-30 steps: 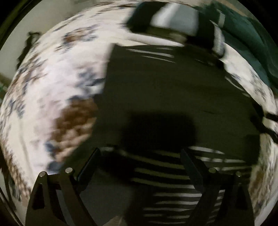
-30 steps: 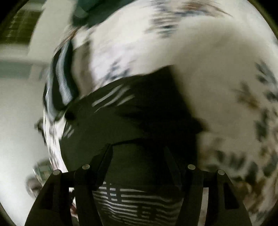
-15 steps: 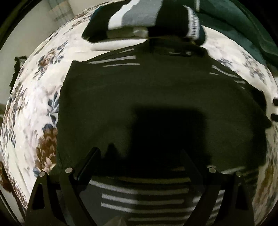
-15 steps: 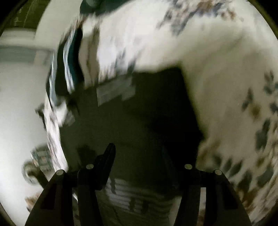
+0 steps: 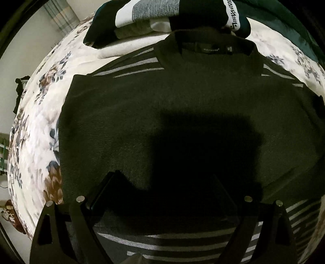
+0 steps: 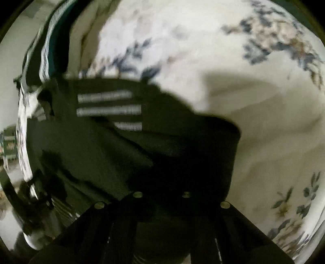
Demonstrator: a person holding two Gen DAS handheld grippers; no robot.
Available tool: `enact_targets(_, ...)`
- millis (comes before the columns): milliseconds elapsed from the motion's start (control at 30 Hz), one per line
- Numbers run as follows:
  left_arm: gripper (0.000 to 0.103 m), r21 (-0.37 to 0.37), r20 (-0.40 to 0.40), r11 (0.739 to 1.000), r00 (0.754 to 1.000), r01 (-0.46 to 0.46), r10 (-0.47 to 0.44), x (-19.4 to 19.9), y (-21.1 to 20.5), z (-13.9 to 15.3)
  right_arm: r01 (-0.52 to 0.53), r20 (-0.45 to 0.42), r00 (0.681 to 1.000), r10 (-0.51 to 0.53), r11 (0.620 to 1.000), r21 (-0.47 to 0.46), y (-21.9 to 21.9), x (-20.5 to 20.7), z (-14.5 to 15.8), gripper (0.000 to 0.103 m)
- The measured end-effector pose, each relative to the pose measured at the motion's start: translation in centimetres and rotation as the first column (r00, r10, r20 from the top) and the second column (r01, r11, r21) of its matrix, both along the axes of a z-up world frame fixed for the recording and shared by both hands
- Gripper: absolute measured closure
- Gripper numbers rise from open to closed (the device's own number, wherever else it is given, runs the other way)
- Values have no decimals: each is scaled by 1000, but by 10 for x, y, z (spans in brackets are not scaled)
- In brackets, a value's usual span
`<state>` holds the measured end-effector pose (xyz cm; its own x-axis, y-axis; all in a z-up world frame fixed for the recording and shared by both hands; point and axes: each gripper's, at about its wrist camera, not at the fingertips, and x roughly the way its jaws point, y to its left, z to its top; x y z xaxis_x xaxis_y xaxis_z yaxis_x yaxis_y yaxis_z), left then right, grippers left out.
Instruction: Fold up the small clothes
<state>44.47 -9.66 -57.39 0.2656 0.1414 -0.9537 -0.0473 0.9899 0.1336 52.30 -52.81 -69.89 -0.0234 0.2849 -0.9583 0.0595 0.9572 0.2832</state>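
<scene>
Dark green sweater (image 5: 182, 105): spread flat on the floral bedspread (image 5: 36, 126), collar at the far end, grey stripes at both shoulders and along the near hem. Sharper and larger in the left wrist view than a second ago; collar and its label now legible as shapes, label text too small to read.

Folded clothes pile (image 5: 162, 18): just beyond the sweater's collar, touching or overlapping it; cut off by the upper rim.

Left gripper (image 5: 164, 182): above the sweater's near hem, jaws spread wide, nothing pinched between them; tips dark against dark cloth, contact with the fabric impossible to tell. Same wide spread as a second ago.

Right gripper (image 6: 161, 193): at the sweater's right edge, where a fold of cloth is lifted off the bedspread. Jaws pressed together, wide apart a second ago. Tips lost in black shadow; whether sweater fabric sits pinched between them not discernible.

Right wrist view: motion-blurred; sweater (image 6: 113, 142) striped shoulder visible beyond the raised fold, left margin smeared and unreadable.
</scene>
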Motion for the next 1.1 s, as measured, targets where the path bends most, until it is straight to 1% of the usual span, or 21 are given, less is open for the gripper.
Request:
enact_targets(33,10,-1,-1,1000,1000,2,-2,0,0,0,33,36,999,-33,999,6,-7,3,8,100)
enact_targets(100,10,1,-2,1000,1000,15,-15,1,0,0,61,97,994,-58,998,-21,-16,8,20,100)
enact_targets(133,10,6,-1,1000,1000,21,-21,0,-1,0,66,107,992,-64,998,-17,-20,14,23,100)
enact_targets(200,10,15,-2,999,999,35,-35,-1,0,1,68,74,995,-67,998,-11,-22,20,21,99)
enact_targets(233,10,18,-2,999,999,38,-38,-2,0,3,64,72,995,-62,998,-27,-23,21,21,97)
enact_targets(300,10,13,-2,999,999,36,-36,-7,1,7,89,94,992,-82,994,-68,-25,21,26,71)
enact_targets(333,10,8,2,999,999,33,-33,-9,2,9,119,113,988,-109,989,-88,-27,17,29,71)
enact_targets(367,10,0,10,1000,1000,30,-30,-14,4,14,162,132,979,-153,985,-55,-34,11,34,71)
enact_targets(433,10,-7,23,1000,1000,21,-21,-24,8,23,246,130,960,-247,969,26,-52,-9,44,71)
enact_targets(467,10,-13,29,1000,999,14,-14,-31,11,28,278,119,951,-284,958,62,-60,-23,49,70)
enact_targets(533,10,-37,35,999,999,-4,6,-47,17,39,307,87,945,-316,946,103,-69,-57,53,66)
enact_targets(567,10,-52,38,999,999,-11,12,-53,21,43,315,63,945,-322,943,109,-71,-77,52,59)
enact_targets(600,10,-65,41,998,999,-15,17,-61,23,48,321,37,944,-327,940,116,-73,-97,49,55)
enact_targets(667,10,-90,49,996,999,-13,17,-80,25,57,332,-34,943,-330,935,126,-69,-140,43,55)
enact_targets(733,10,-105,48,994,999,7,-1,-100,25,63,344,-97,937,-335,933,109,-65,-179,41,55)
enact_targets(800,10,-117,38,992,999,37,-33,-120,20,66,364,-148,925,-349,927,90,-60,-213,41,55)
enact_targets(833,10,-124,30,991,998,53,-50,-130,15,67,386,-183,912,-367,918,85,-60,-232,43,55)
enact_targets(900,10,-132,12,986,995,102,-102,-154,1,67,405,-211,901,-379,910,94,-62,-254,44,55)
enact_targets(967,10,-132,-11,980,988,149,-152,-178,-19,65,401,-222,901,-372,910,107,-67,-268,45,55)
enact_targets(1033,10,-144,-38,971,980,190,-197,-203,-48,61,392,-212,908,-361,912,123,-79,-268,45,55)
enact_targets(1100,10,-163,-74,963,970,216,-230,-225,-80,54,400,-203,908,-367,903,158,-99,-257,41,55)
